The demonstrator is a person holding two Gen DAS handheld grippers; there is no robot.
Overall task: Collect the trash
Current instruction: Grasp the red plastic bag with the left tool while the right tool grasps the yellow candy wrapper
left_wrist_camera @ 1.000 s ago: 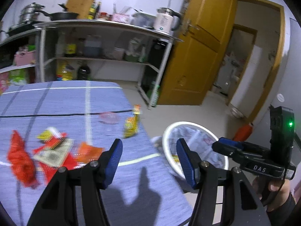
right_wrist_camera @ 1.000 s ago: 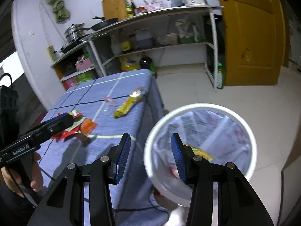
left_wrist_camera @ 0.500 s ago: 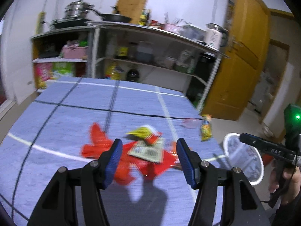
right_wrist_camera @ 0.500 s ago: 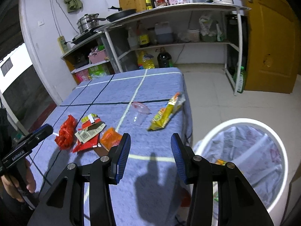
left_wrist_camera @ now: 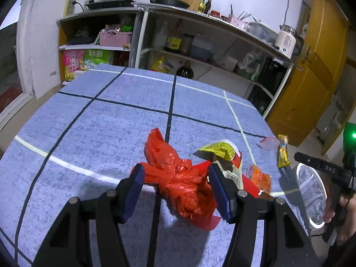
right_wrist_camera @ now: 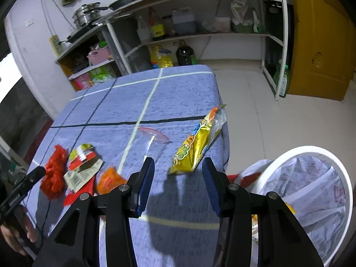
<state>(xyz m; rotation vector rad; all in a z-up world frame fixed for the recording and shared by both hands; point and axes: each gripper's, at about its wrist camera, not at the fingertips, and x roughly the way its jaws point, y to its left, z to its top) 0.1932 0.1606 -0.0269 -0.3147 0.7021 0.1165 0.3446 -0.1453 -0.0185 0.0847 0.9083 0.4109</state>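
Note:
A crumpled red plastic bag (left_wrist_camera: 164, 155) lies on the blue tablecloth (left_wrist_camera: 111, 115). My left gripper (left_wrist_camera: 175, 171) is open, one finger on each side of the bag, pads not pressing. Beside the bag lie a yellow-and-red wrapper (left_wrist_camera: 219, 150) and an orange wrapper (left_wrist_camera: 260, 175). My right gripper (right_wrist_camera: 177, 163) is open and empty, just short of a yellow snack packet (right_wrist_camera: 195, 142) near the table's right edge. A clear plastic cup (right_wrist_camera: 153, 140) lies on its side beside that packet. The white lined bin (right_wrist_camera: 311, 153) stands on the floor to the right, with trash inside.
Metal shelves (left_wrist_camera: 200, 44) with pots, bottles and a kettle stand behind the table. A yellow door (left_wrist_camera: 311, 77) is at the right. The bin (left_wrist_camera: 311, 200) is close against the table's right corner. A hand holds each gripper's handle.
My left gripper swung left from the bin side and sank over the red bag. My right gripper moved from above the bin to above the table, near the yellow packet.

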